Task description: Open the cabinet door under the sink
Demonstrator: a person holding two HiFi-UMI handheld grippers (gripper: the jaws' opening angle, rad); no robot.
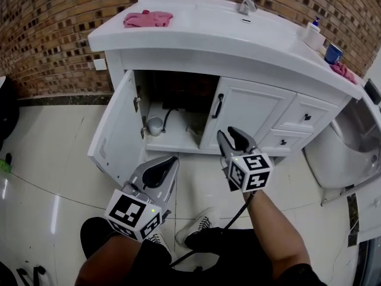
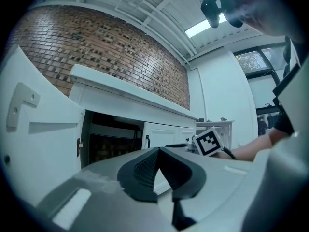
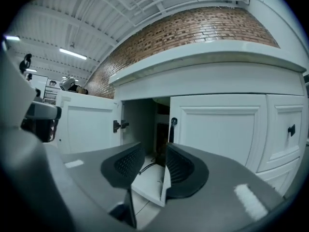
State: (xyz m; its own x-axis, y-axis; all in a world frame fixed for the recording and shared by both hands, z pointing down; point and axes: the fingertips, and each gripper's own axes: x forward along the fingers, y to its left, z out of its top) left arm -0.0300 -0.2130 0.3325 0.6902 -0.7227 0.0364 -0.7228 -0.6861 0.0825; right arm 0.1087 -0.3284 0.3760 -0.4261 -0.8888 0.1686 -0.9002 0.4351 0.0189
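The white vanity has its left cabinet door (image 1: 116, 130) swung wide open, baring a dark inside with a metal pipe trap (image 1: 155, 126) and a hose. The right door (image 1: 253, 109) stays closed, its black handle (image 1: 218, 106) at the inner edge. My left gripper (image 1: 171, 159) hovers low in front of the open door, jaws shut, holding nothing. My right gripper (image 1: 231, 137) is open and empty, a short way in front of the closed door's lower left corner. In the right gripper view my right gripper (image 3: 154, 153) points at the opening beside the handle (image 3: 172, 128). The left gripper (image 2: 154, 153) faces the open cabinet.
On the counter lie a pink cloth (image 1: 147, 18), a faucet (image 1: 247, 3), a soap bottle (image 1: 314, 34) and a blue cup (image 1: 333, 53). Drawers (image 1: 303, 117) sit right of the doors. A white fixture (image 1: 345, 154) stands at the right. The person's shoes (image 1: 199, 225) rest on the tile floor.
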